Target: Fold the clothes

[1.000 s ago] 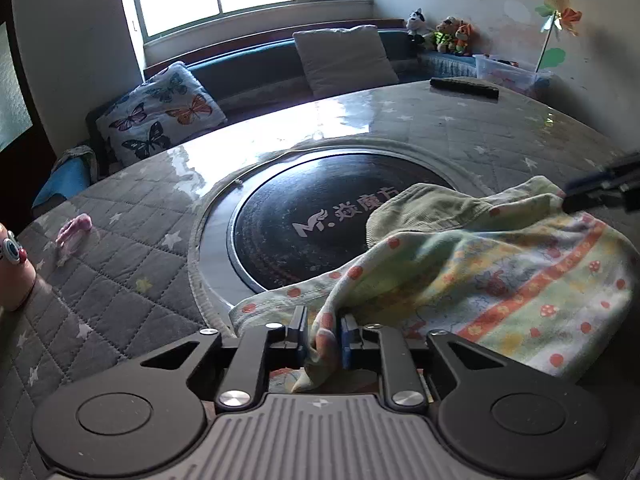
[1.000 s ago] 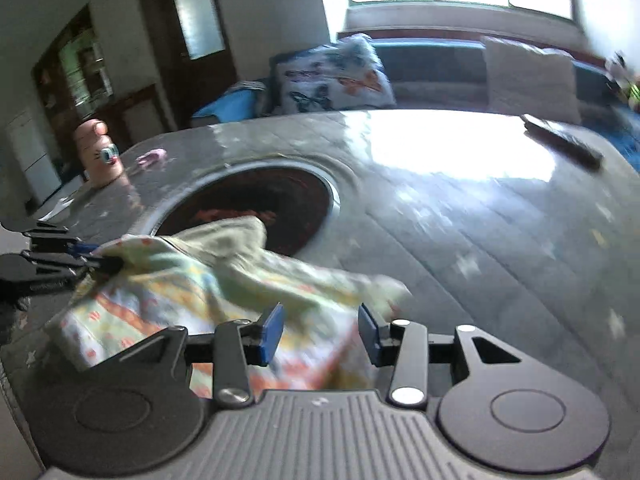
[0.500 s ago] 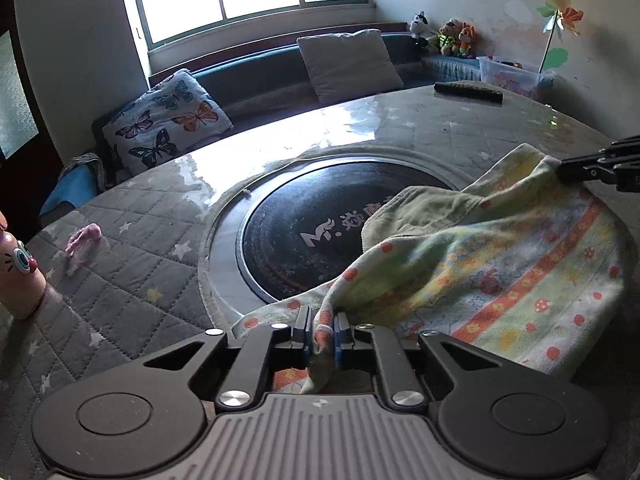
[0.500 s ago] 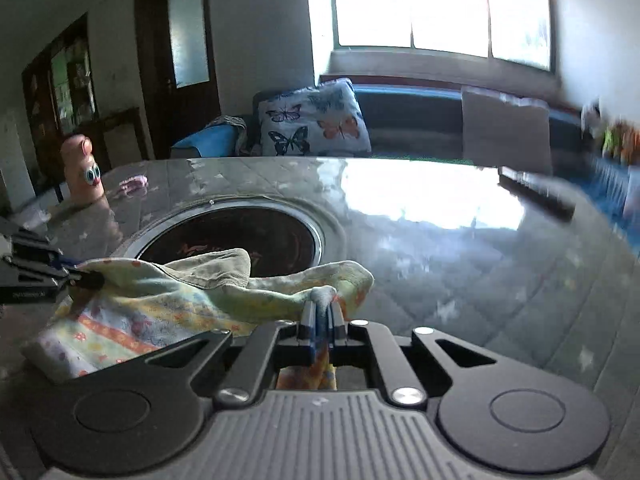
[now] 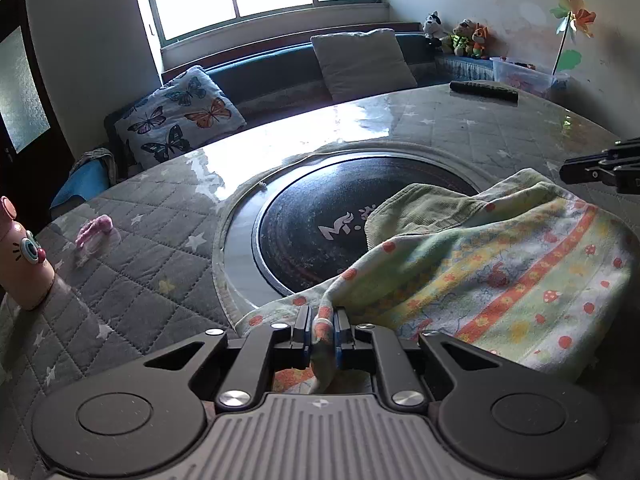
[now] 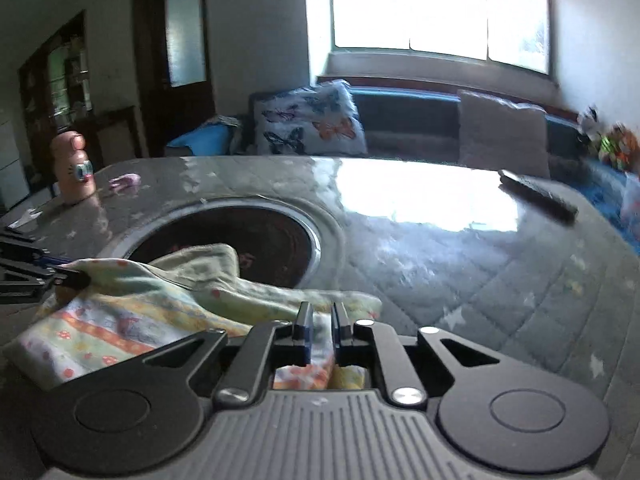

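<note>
A pale children's garment with orange stripes and red mushroom prints lies crumpled on the quilted grey table, partly over the round dark hotplate. My left gripper is shut on a bunched fold of its near edge. In the right wrist view the same garment spreads to the left, where the left gripper pinches it. My right gripper has its jaws opening, a narrow gap between the pads, with the garment's edge lying slack in that gap. The right gripper also shows at the left wrist view's right edge.
A pink cartoon bottle and a small pink item stand at the table's left. A black remote lies at the far right. Behind the table runs a sofa with a butterfly cushion.
The right gripper closed on the garment's edge, then loosened so the pads stand apart again and the bunch above its tips has dropped. The left gripper kept its hold.
</note>
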